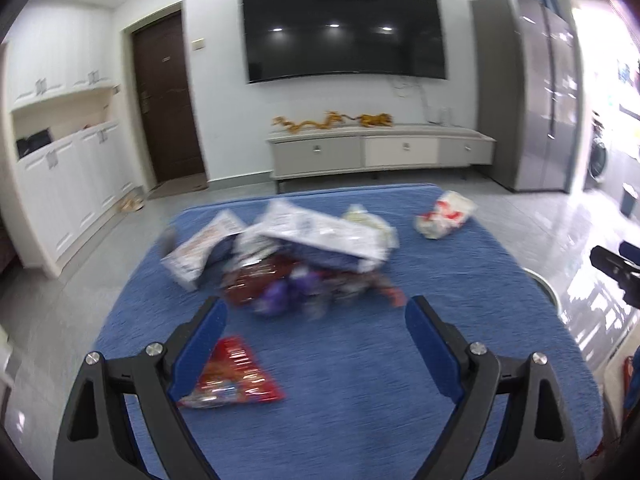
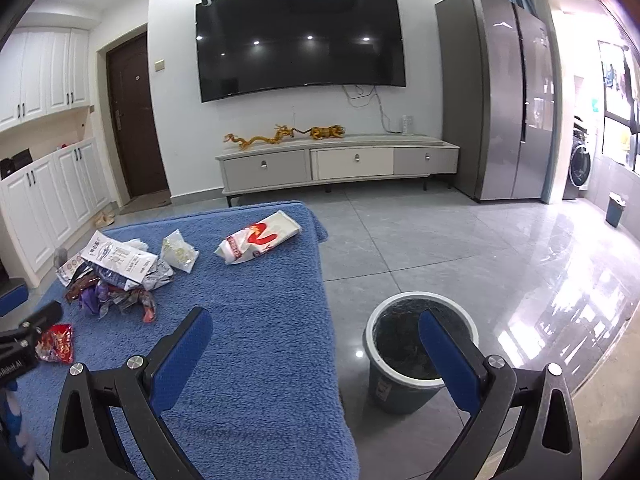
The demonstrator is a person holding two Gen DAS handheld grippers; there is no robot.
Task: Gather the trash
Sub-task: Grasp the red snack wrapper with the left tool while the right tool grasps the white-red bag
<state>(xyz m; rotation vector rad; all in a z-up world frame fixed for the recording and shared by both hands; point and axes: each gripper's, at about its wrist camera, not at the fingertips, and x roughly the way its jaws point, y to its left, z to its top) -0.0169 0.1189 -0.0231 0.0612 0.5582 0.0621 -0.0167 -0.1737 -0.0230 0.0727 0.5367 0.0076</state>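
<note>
Blue-covered bench carries scattered wrappers. Left claw hovers spread above them. Right claw gapes empty, straddling the bench edge and bin.

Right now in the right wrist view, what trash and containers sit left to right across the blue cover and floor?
Red snack wrapper → heap of crumpled wrappers → small pale packet → white bag with red print → trash bin on the floor, right of the blue cover.
</note>
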